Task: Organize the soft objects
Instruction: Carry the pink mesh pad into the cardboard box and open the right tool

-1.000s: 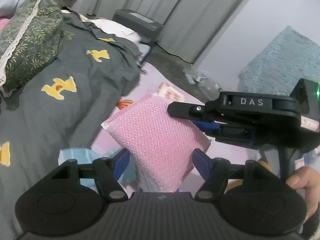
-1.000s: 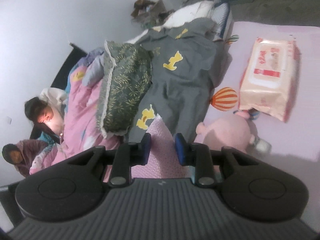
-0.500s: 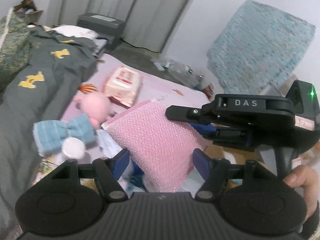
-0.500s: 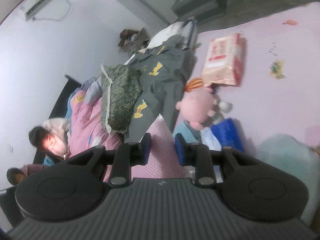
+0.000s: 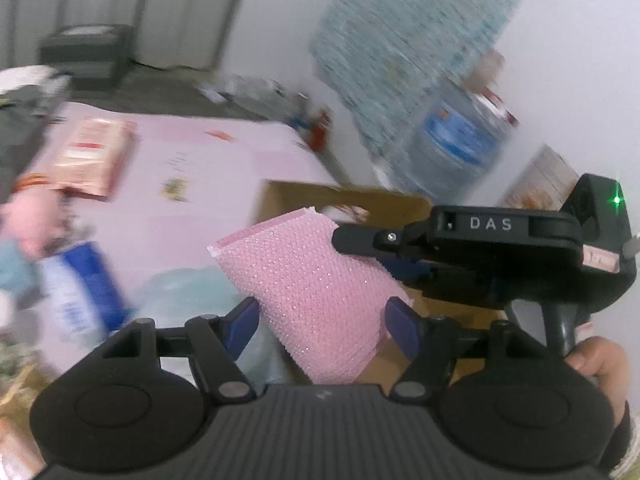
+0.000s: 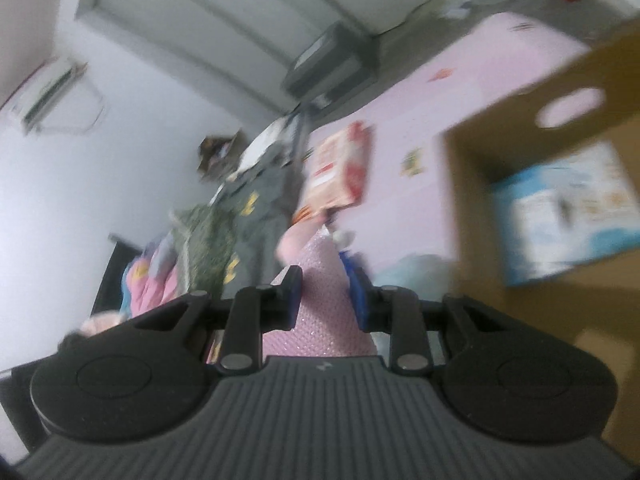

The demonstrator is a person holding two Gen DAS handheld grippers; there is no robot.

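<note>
Both grippers clamped on pink bubble-wrap pouch (image 5: 316, 292); scene shifts from grey bedding to brown cardboard box (image 6: 532, 148) at right.

Lighting: soft, even indoor light, moderately bright; no hard shadows, no glare. White walls slightly washed out.

Blur: heavy motion smear across both backgrounds — the cardboard box (image 6: 560, 168) at right of the right wrist view is streaked, the water jug (image 5: 452, 148) in the left view's upper right likewise.

Sharpness: near black housings along the lower edges stay crisp.

Distortion: fisheye bending, dark corner vignette.
</note>
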